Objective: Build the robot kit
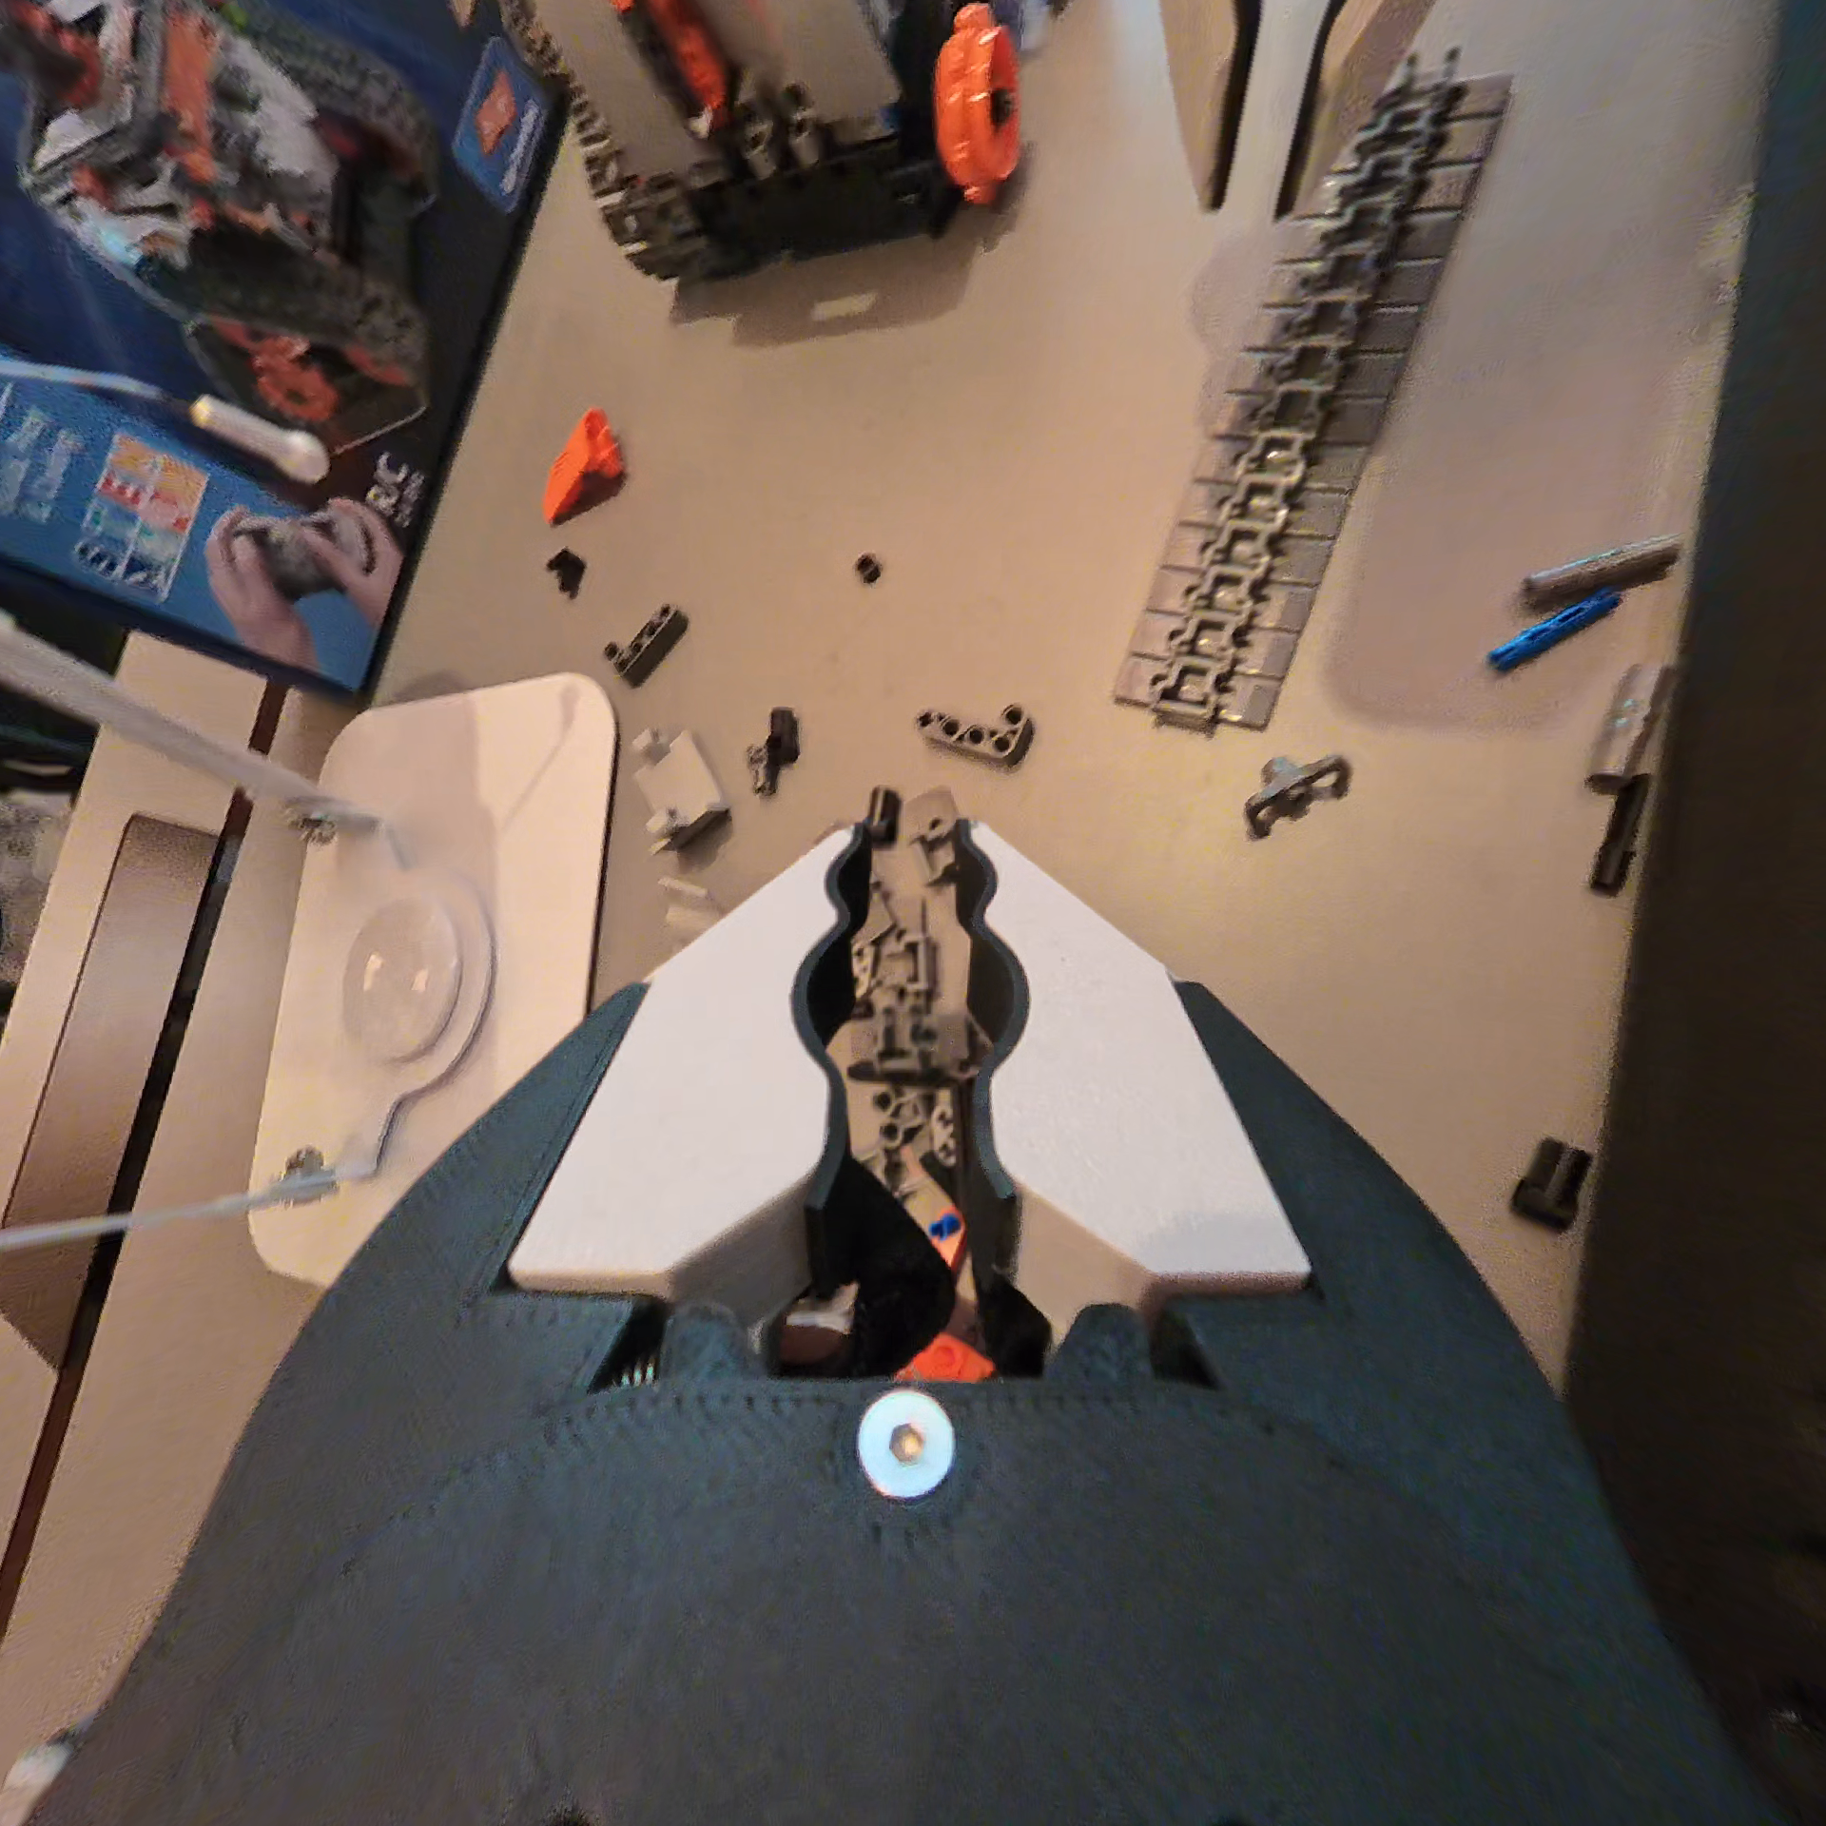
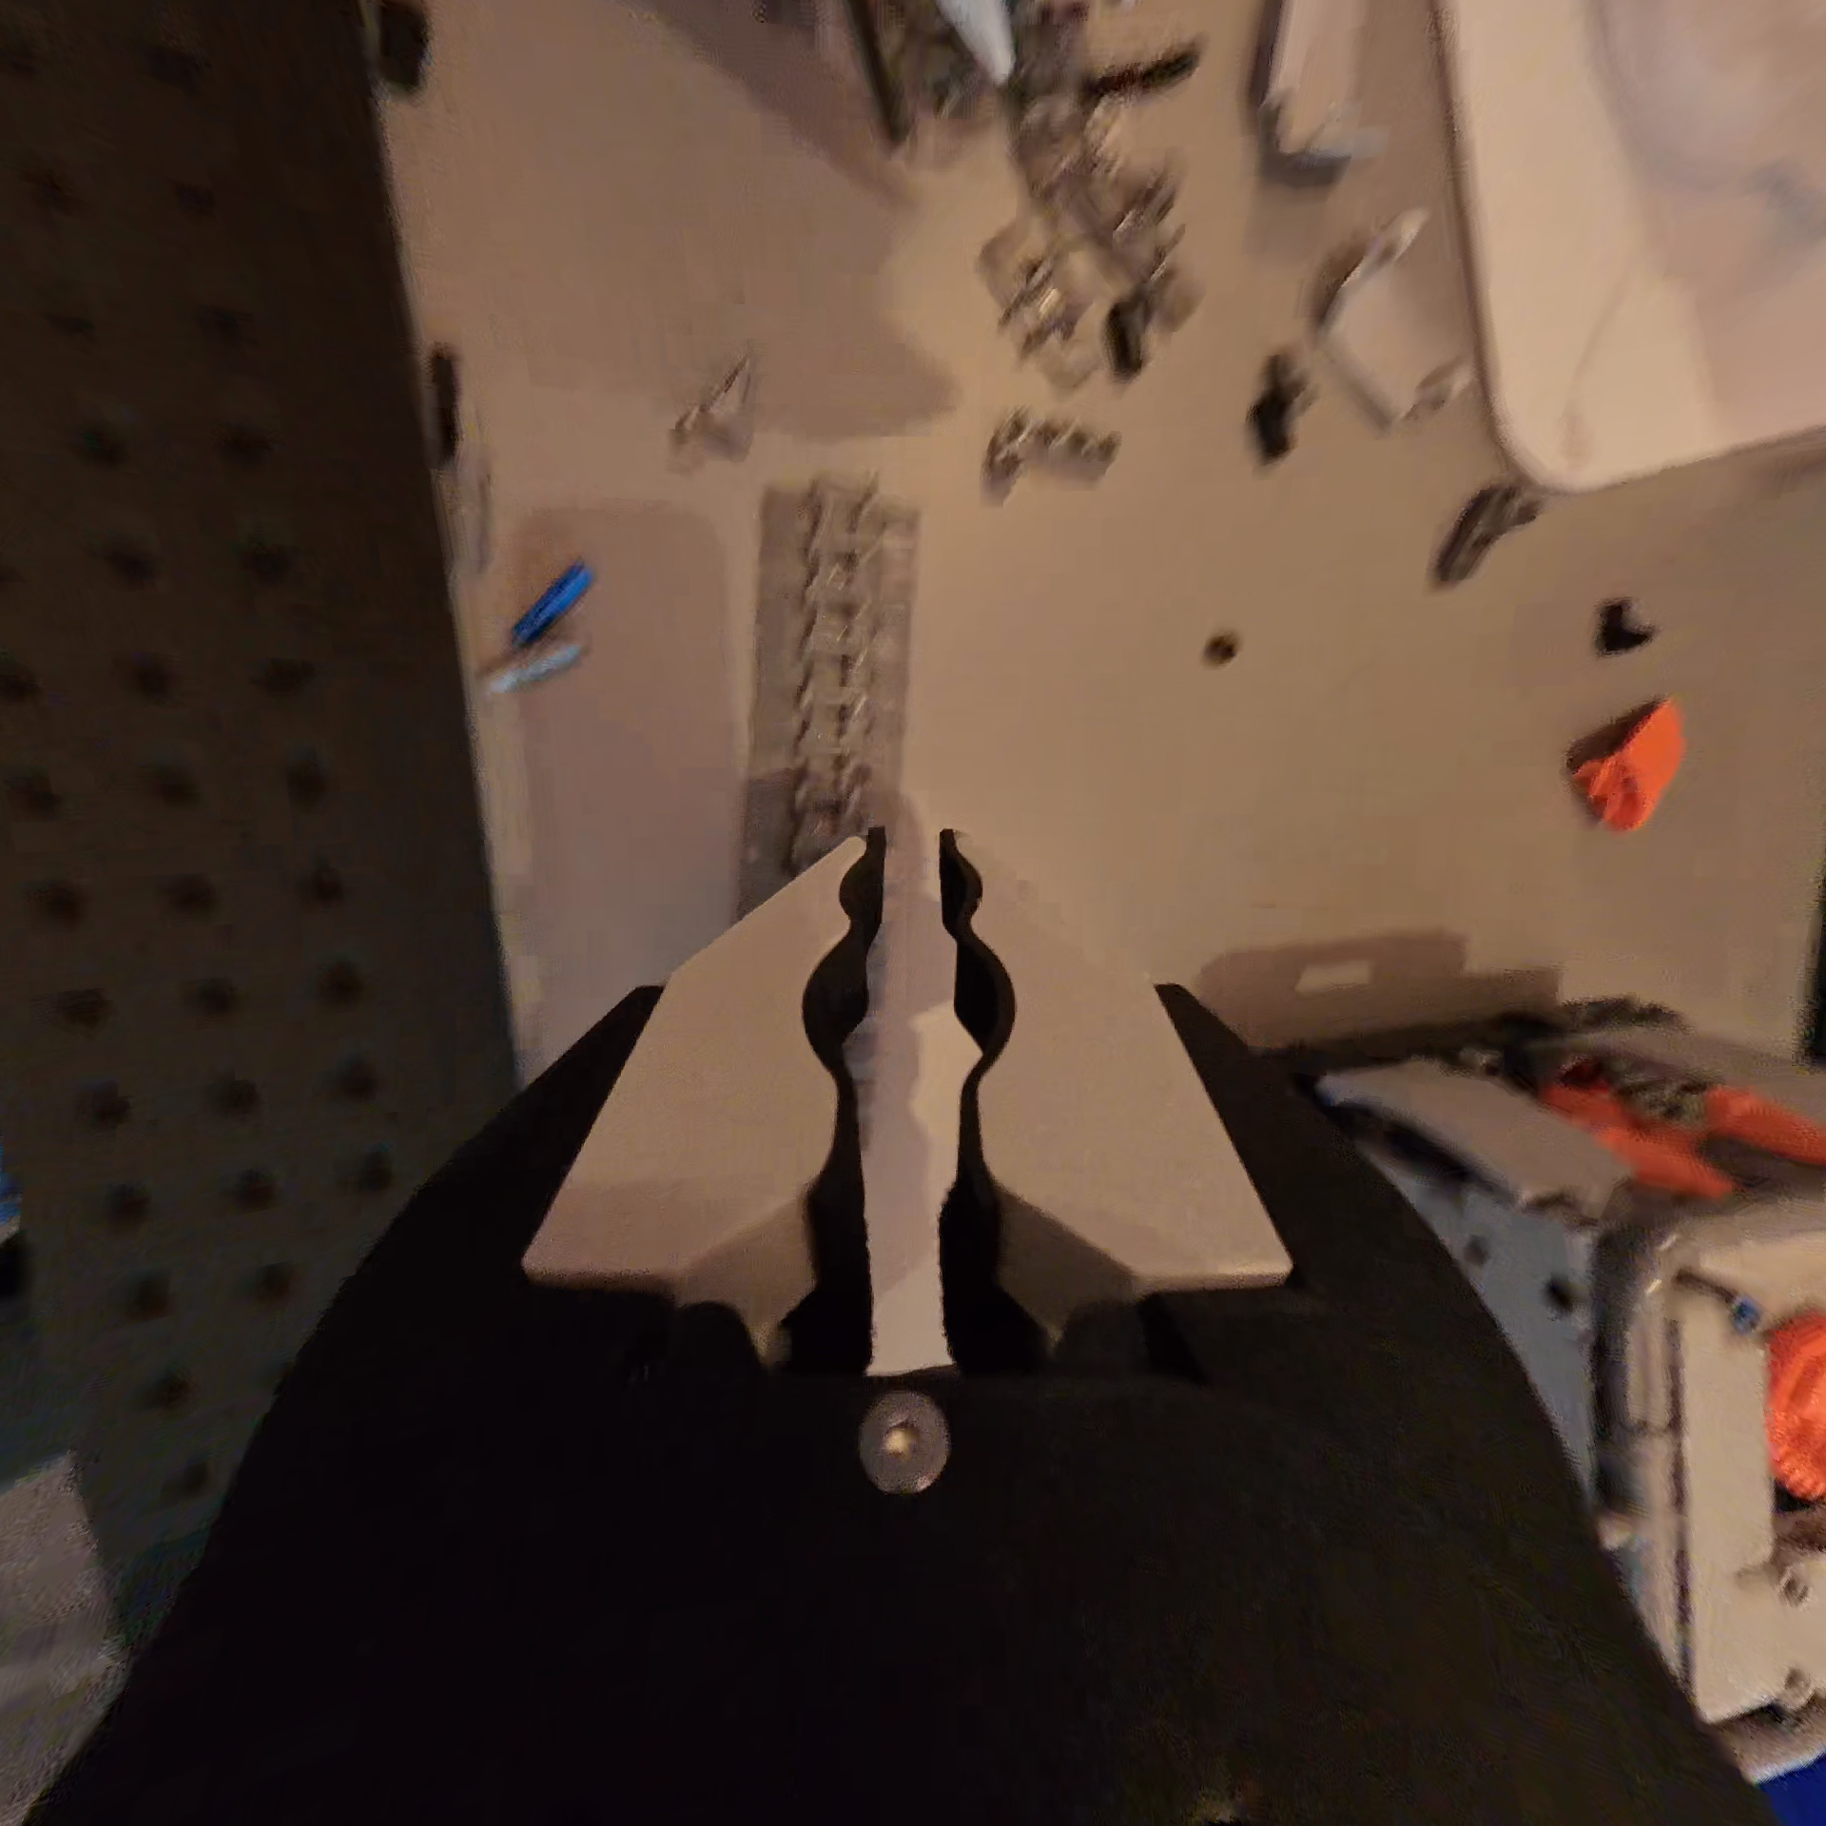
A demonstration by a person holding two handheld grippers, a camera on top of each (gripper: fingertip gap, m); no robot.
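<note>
My left gripper (image 1: 914,825) is shut on a grey building-block assembly (image 1: 909,988) with black and orange parts at its near end. It holds this above a beige table, over loose small pieces. My right gripper (image 2: 911,840) is empty, its jaws a narrow gap apart, and hangs over the near end of a grey track strip (image 2: 835,672). The same strip lies to the right in the left wrist view (image 1: 1285,425). A part-built grey, black and orange model (image 2: 1581,1235) stands just right of the right gripper. It also shows far off in the left wrist view (image 1: 790,128).
Loose parts lie scattered: an orange piece (image 1: 583,464), a black L-beam (image 1: 978,733), a blue pin (image 1: 1556,627) and a grey axle (image 1: 1601,568). A blue picture box (image 1: 198,296) lies far left, a white tray (image 1: 514,790) near left. A dark perforated board (image 2: 198,692) borders the table. The left gripper's tips are roughly 15 centimeters from the right gripper's.
</note>
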